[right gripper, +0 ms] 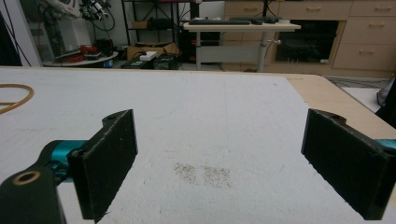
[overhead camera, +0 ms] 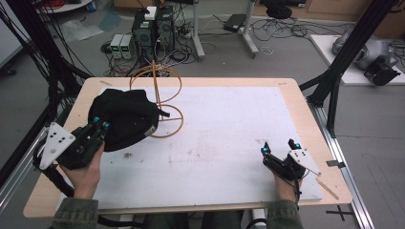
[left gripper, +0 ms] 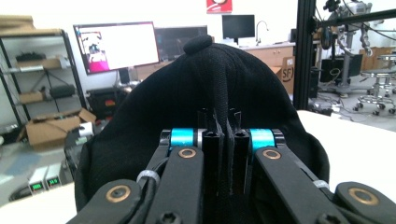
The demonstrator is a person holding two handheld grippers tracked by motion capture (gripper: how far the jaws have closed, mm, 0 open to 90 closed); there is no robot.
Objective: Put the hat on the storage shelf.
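A black cap [overhead camera: 125, 119] lies at the left of the white mat, its far edge against a wooden ring stand [overhead camera: 160, 98]. My left gripper [overhead camera: 101, 127] is shut on the cap's near edge. In the left gripper view the jaws pinch a fold of the cap [left gripper: 219, 84], which rises in front of them with its top button uppermost. My right gripper [overhead camera: 280, 147] rests open near the mat's right front, with nothing between its pads [right gripper: 109, 163]. The stand's ring [right gripper: 14, 99] shows at the far left of the right gripper view.
The white mat [overhead camera: 224, 138] covers most of the wooden table [overhead camera: 296, 102]. Black frame posts [overhead camera: 334, 81] stand at the table's right and left. Computers and cables [overhead camera: 153, 28] sit on the floor beyond the far edge.
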